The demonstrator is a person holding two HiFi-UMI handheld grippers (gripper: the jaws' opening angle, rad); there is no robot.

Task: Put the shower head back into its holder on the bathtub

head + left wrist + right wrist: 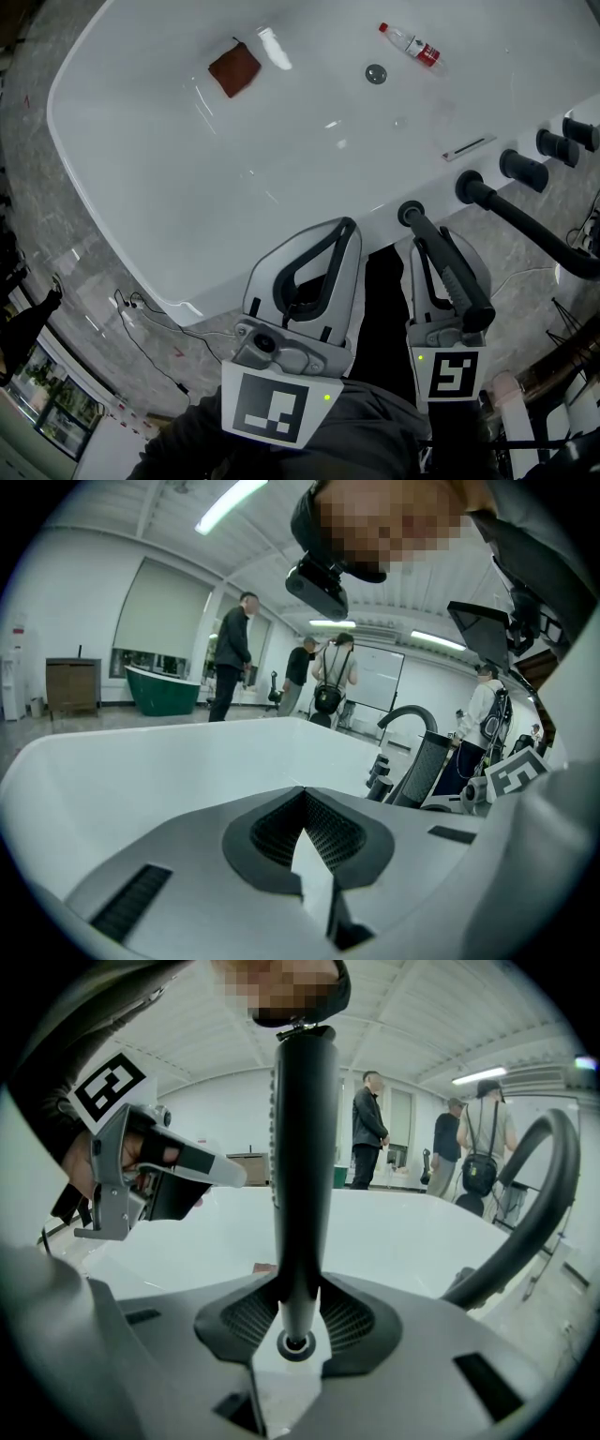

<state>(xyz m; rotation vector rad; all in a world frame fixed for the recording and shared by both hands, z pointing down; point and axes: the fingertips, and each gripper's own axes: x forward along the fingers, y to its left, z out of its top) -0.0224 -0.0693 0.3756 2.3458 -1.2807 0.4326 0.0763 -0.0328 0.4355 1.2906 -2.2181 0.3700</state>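
The black shower head wand [453, 272] lies along my right gripper [429, 240], which is shut on its handle. Its lower end meets the round black holder [411, 213] on the white bathtub's rim [309, 220]. In the right gripper view the wand [302, 1147] stands upright between the jaws, its tip at the holder ring [296, 1342]. My left gripper [348, 226] hangs just left of it over the rim, shut and empty; its jaws [302, 799] meet at the tips. The left gripper view shows the wand's ribbed part [427, 766].
A black curved spout [525, 223] and black knobs [523, 169] stand on the rim to the right. Inside the tub lie a brown cloth [234, 67], a plastic bottle [411, 42] and the drain [375, 73]. Cables [141, 319] run over the floor. Several people [370, 1129] stand beyond.
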